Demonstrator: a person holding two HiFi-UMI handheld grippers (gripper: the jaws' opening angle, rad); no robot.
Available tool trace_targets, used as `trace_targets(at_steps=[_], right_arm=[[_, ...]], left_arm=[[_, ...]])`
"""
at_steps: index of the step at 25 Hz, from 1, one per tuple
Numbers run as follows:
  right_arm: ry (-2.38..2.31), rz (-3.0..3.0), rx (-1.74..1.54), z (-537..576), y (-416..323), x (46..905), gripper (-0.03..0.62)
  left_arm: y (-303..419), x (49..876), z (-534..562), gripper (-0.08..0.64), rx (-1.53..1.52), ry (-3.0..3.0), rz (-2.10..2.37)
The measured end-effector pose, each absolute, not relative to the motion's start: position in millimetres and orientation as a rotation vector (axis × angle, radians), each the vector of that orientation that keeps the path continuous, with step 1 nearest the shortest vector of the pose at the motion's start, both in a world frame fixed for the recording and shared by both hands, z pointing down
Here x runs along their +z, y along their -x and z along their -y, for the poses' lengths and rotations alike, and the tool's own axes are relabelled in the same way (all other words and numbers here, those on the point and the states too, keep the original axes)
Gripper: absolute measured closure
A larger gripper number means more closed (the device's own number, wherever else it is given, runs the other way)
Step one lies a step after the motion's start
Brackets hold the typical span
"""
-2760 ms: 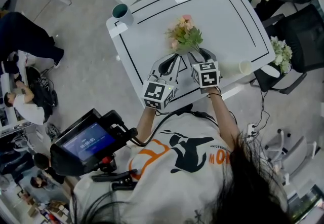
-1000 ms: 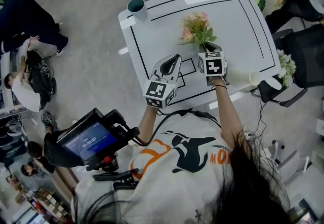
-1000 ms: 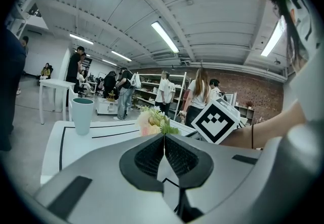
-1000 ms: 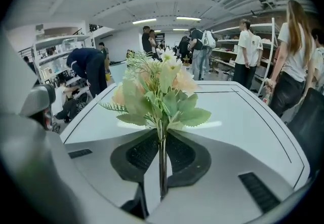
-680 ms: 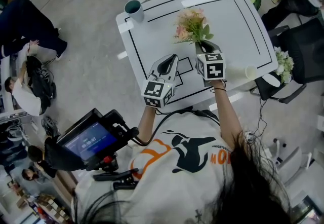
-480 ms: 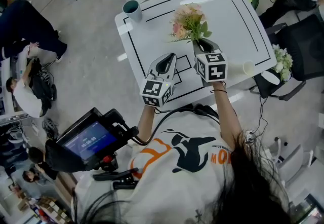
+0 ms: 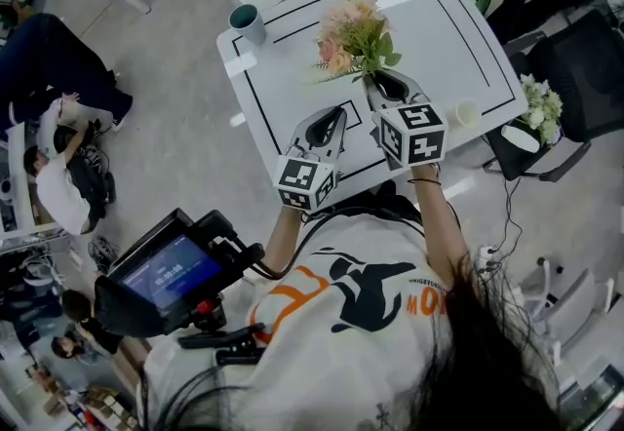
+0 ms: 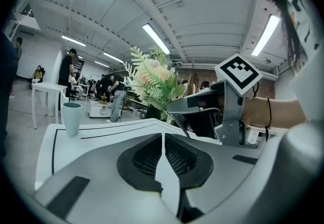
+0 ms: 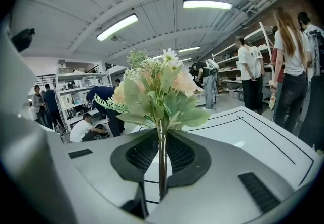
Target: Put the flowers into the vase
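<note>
- Bunch of pale pink and peach flowers with broad green leaves, fern sprigs and thin dark stems
- Right tongs clamped on the stems; the bunch is held above the white, black-lined table, well apart from the teal cup-shaped vase at its corner
- Left tongs closed, empty
- Orange "MO" on the person's white shirt

The flowers are pale pink and cream with green leaves; the vase is teal. The bench is white with a thin black border line. The left gripper and right gripper are pale grey, bearing black-and-white square markers.
</note>
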State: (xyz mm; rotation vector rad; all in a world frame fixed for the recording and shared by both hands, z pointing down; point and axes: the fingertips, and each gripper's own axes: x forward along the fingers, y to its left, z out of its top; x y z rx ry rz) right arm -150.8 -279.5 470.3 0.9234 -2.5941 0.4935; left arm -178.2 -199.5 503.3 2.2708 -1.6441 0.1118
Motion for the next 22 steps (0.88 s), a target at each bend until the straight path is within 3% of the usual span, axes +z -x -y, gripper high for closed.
trace_targets(at_steps=[11, 22], right_arm=[[-0.959, 2.736, 0.511, 262, 96, 414, 0.538], [-1.063, 2.837, 0.532, 271, 38, 363, 0.54]], left_arm=[[122, 486, 205, 0.545, 0.089, -2.365, 1.566], [55, 481, 220, 0.489, 0.116, -2.495, 1.364]])
